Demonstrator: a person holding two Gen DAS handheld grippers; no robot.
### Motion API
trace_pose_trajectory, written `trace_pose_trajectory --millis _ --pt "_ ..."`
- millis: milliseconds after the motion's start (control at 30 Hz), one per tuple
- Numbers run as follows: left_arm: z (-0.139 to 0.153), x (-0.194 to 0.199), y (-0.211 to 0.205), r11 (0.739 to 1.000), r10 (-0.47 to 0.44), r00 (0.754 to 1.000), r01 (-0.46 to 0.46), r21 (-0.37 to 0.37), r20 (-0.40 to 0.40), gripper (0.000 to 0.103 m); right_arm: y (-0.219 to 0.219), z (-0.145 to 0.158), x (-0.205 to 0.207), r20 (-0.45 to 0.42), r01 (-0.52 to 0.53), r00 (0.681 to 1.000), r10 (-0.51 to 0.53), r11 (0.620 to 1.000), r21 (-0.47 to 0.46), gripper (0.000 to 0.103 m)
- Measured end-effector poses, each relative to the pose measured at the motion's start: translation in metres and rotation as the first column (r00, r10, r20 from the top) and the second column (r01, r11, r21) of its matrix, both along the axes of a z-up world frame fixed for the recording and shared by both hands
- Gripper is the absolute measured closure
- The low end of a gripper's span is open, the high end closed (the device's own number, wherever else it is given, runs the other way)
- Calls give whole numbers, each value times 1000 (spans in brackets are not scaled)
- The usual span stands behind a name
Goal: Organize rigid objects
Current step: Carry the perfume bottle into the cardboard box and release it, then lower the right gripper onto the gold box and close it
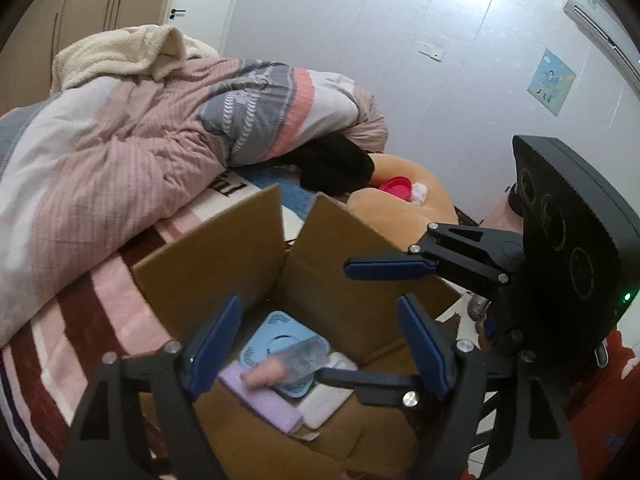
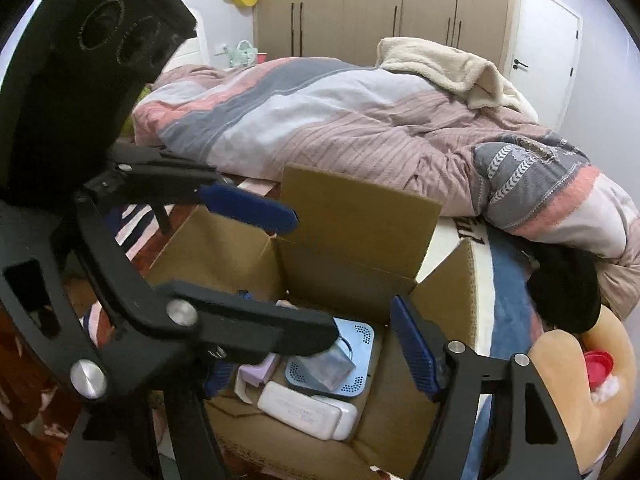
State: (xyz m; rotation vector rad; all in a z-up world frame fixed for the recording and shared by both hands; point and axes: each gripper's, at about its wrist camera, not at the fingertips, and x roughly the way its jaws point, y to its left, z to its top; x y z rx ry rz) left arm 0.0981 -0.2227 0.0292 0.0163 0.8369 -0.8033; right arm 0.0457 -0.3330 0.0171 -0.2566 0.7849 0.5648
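An open cardboard box [image 1: 320,272] [image 2: 348,232] stands on the bed. Inside lie a blue perforated square pad [image 1: 256,350] [image 2: 362,378], a clear bottle with a beige cap [image 1: 296,362] [image 2: 332,366], a lilac flat item [image 1: 260,402] [image 2: 256,372] and a white case [image 1: 324,402] [image 2: 308,408]. My left gripper [image 1: 316,340] hovers open over the box, empty; it also crosses the right wrist view [image 2: 312,272]. My right gripper [image 2: 316,348] is open above the box, its left finger hidden behind the left gripper; it shows in the left wrist view [image 1: 356,324].
A rumpled pink and grey quilt [image 1: 140,132] [image 2: 360,120] and a cream blanket [image 2: 444,64] lie behind the box. A tan plush [image 1: 404,196] [image 2: 576,376] with a red lid [image 1: 396,187] [image 2: 598,364] sits right of the box. Wardrobes [image 2: 380,4] stand behind the bed.
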Motion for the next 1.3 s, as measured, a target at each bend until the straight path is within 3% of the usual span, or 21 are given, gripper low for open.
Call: trace_pose_trajectory --millis 367,633,933,1067,1233,1300 --pt "24 -30 68 990 139 987 -137 -26 83 20 30 14 -19 12 -43 999 43 999 -8 35" --pt "23 -68 160 948 318 938 -317 -28 137 17 104 26 -46 26 -193 981 192 981 35 35" --pt "-18 -93 241 896 443 888 -442 -37 125 17 193 -22 -62 -88 -309 946 313 950 55 36" --pt "-45 -93 259 883 468 876 -467 -37 113 17 209 -61 -59 -145 -270 951 271 962 26 46" --pt "-77 -85 277 872 490 870 -487 -52 60 17 206 -110 -28 -204 -80 977 68 995 -51 65" --pt "-84 -84 281 868 497 866 -495 -43 48 17 205 -126 -13 -210 -21 978 4 997 -79 66"
